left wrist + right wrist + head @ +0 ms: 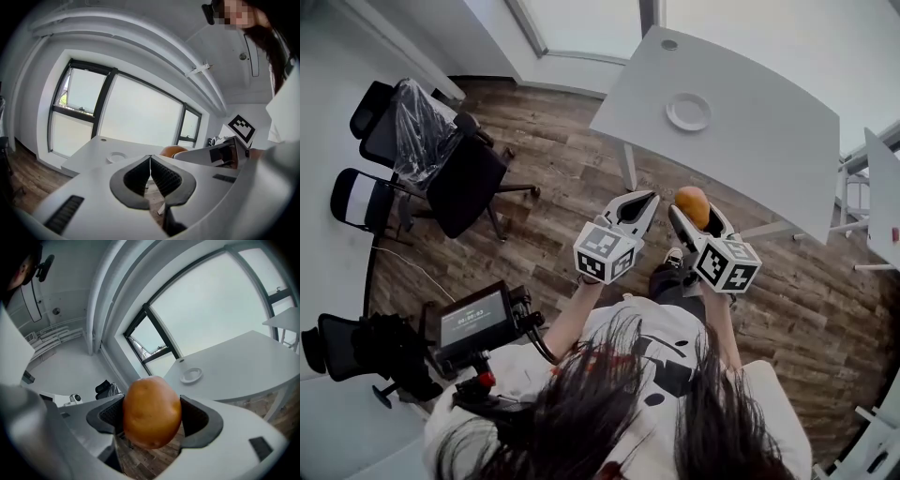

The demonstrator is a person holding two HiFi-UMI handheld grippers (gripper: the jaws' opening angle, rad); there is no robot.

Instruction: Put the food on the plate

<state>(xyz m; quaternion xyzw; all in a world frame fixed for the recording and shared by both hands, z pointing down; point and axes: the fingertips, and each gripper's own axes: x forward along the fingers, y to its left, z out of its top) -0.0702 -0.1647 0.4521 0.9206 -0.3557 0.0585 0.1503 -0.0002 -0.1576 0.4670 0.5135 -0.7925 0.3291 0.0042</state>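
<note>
An orange-brown potato [693, 206] is clamped between the jaws of my right gripper [697, 214], held in the air over the wooden floor, short of the table. In the right gripper view the potato [152, 411] fills the gap between the jaws of that gripper [153, 414]. A small white plate [688, 112] lies on the white table [769, 131], ahead of both grippers; it also shows as the plate [191, 375] and the plate [116, 157]. My left gripper [646, 201] is shut and empty, its jaws touching [150, 161], just left of the potato [172, 151].
Black office chairs [441, 159] stand at the left on the wooden floor [553, 178]. A camera rig with a small screen [476, 323] sits low left. Another white table's edge [881, 187] is at the right. Large windows [136, 112] are behind the table.
</note>
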